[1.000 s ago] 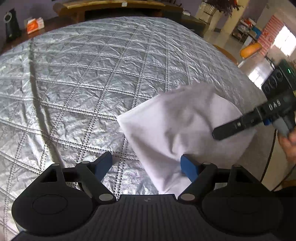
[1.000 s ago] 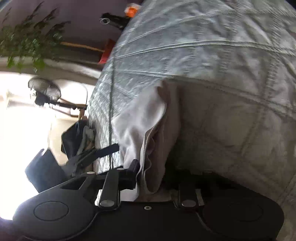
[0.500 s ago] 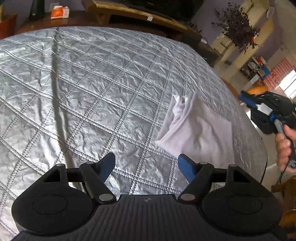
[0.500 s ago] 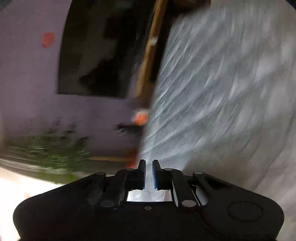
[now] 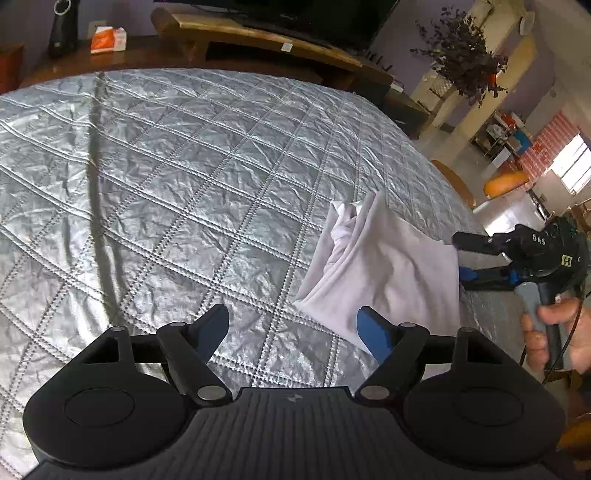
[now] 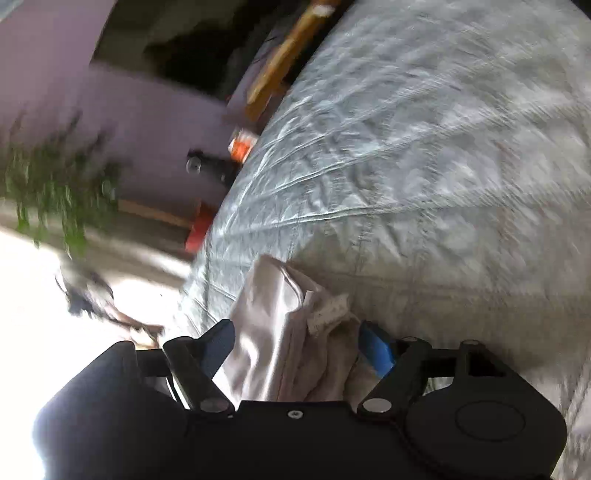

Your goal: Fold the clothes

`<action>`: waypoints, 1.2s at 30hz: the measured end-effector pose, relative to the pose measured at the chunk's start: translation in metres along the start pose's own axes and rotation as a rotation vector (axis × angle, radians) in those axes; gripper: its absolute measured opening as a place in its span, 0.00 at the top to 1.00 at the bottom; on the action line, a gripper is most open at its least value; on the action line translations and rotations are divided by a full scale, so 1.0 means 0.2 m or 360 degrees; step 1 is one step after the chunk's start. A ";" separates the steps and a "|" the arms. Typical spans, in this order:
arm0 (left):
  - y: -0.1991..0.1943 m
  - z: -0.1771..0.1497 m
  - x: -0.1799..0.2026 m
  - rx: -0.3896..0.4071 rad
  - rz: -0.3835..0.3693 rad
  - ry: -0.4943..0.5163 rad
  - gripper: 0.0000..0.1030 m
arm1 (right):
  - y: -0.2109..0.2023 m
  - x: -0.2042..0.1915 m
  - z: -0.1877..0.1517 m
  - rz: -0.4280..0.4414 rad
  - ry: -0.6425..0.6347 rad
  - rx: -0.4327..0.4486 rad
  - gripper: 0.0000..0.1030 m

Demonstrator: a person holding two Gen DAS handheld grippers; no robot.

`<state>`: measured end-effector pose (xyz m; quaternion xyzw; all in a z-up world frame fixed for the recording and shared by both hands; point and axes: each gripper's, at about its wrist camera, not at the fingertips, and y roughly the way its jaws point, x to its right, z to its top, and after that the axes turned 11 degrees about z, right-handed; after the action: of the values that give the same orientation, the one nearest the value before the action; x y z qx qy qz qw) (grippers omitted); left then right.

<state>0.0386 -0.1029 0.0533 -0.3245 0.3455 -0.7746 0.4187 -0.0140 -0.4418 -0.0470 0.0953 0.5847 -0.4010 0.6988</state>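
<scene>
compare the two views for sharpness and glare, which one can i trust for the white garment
Left wrist view: sharp, the white garment crisp on the silver quilt. Right wrist view: motion-blurred, blown-out glare at lower left, garment folds smeared.

One folded white garment; one silver quilted cover; two grippers, left and right; one orange tissue packet; one dried plant.

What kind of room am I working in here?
Most likely a lived-in home, perhaps a living room: a silver quilted cover serves as the work surface, a long wooden bench stands beyond it beneath a dark screen, and a potted plant sits near a bright window.
</scene>
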 end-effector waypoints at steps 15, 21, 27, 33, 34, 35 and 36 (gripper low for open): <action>0.03 0.00 0.02 -0.0014 -0.0031 0.0011 0.21 | 0.19 -0.20 0.09 -0.0129 -0.0554 -0.0244 0.00; 0.04 -0.02 0.05 -0.0032 -0.0042 0.0047 0.21 | 0.29 -0.35 -0.04 -0.0388 -0.0947 -0.0480 0.12; 0.05 -0.02 0.06 -0.0039 -0.0050 0.0054 0.21 | 0.25 -0.35 -0.03 -0.0362 -0.0847 -0.0541 0.78; 0.06 -0.02 0.07 -0.0044 -0.0059 0.0063 0.21 | 0.23 -0.30 -0.03 -0.0235 -0.0628 -0.0450 0.81; 0.06 -0.02 0.07 -0.0044 -0.0059 0.0064 0.21 | 0.21 -0.29 -0.03 -0.0192 -0.0570 -0.0409 0.82; 0.06 -0.02 0.07 -0.0045 -0.0059 0.0064 0.21 | 0.20 -0.29 -0.04 -0.0143 -0.0501 -0.0367 0.82; 0.06 -0.02 0.07 -0.0045 -0.0059 0.0064 0.21 | 0.18 -0.29 -0.05 -0.0089 -0.0422 -0.0316 0.82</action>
<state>0.0348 -0.1188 0.0450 -0.3212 0.3588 -0.7836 0.3926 0.0037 -0.3868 -0.0107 -0.0441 0.5266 -0.3696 0.7643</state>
